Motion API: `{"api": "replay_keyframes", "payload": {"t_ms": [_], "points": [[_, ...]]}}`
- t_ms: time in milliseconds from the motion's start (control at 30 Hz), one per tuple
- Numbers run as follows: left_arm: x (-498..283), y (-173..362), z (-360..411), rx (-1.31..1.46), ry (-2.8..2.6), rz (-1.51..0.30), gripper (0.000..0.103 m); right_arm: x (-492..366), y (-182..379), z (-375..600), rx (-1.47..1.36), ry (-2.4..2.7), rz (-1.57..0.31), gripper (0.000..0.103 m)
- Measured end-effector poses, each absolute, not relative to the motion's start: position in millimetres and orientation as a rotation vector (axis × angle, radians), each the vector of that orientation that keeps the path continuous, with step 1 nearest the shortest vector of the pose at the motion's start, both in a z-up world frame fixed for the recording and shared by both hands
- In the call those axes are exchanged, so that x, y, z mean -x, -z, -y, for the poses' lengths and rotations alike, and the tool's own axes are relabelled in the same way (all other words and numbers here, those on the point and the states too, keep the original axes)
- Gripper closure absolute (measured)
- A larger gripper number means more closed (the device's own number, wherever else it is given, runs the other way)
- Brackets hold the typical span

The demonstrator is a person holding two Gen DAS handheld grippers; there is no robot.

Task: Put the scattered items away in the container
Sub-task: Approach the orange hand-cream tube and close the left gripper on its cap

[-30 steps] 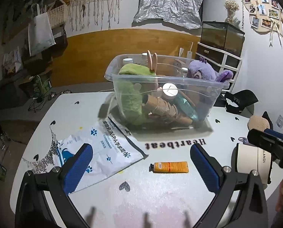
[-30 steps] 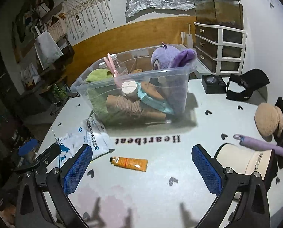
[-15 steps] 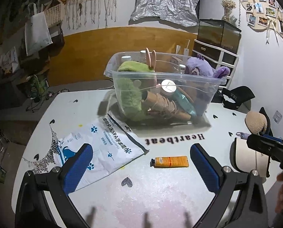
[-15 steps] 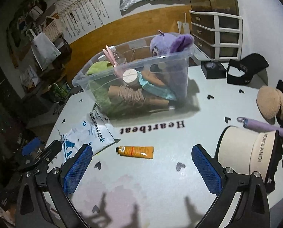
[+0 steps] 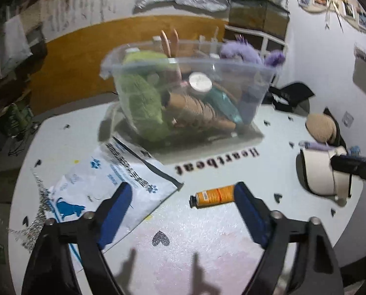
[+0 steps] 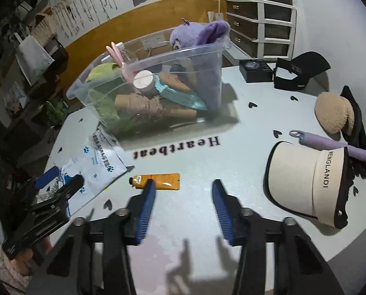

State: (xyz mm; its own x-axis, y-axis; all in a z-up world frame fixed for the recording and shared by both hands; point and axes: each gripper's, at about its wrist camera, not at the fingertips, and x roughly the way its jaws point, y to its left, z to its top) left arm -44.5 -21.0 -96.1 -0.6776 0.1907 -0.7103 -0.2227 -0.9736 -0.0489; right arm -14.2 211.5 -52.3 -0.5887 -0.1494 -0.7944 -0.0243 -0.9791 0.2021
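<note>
- Two views are showing the same white round table point(image 5: 232, 245), and the landmark for both is the clear plastic storage bin point(image 5: 256, 78) standing at the table's far side.
- Left wrist view: the bin is already holding a green plush toy point(image 5: 143, 100), a purple plush toy point(image 5: 239, 51), a brown cardboard tube wound with twine point(image 5: 195, 108) and a teal bottle with a white cap point(image 5: 220, 100).
- Nearer the camera than the bin, an orange squeeze tube with a black cap point(image 5: 213, 195) is lying flat on the table; a white printed plastic pouch with blue paw marks point(image 5: 104, 182) is lying to its left, one corner reaching the bin's base.
- The left gripper point(image 5: 183, 196) is hovering with its blue-padded jaws standing wide apart and holding nothing; its right pad is overlapping the tube's flat end in this view.
- Right wrist view: right of the bin, a cream sun visor with black trim point(image 6: 306, 179), a lilac folded umbrella point(image 6: 330, 145), a tan fluffy hat point(image 6: 333, 115) and a black cap point(image 6: 301, 71) are lying out on the table.
- The right gripper point(image 6: 183, 186) is also hanging spread and empty, its left pad covering part of the orange tube point(image 6: 165, 180).
- Judging by this, the step in hand is collecting the orange tube, though which gripper is taking it is unclear.
- The next move is calling for jaws straddling the tube's narrow width, closing, then lifting it over the bin's rim.
</note>
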Motion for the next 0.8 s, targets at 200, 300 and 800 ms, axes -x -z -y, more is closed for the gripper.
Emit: {"api": "replay_keyframes", "payload": {"t_ms": [200,300,800], "points": [[66.2,126.8,14.7,1.176,-2.591,-0.064,0.030,2.6,57.3,-210.8,-1.443,2.751,0.262,0.062],[77.6,143.1,7.5,1.201,-2.546,-0.089,0.044,-3.2,59.8,-210.4,-1.470,2.765,0.245,0.062],[117.2,202.2,-19.6,1.324,-2.379,-0.132,0.073,-23.5,68.7,-226.7,-1.577,2.831,0.312,0.061]]}}
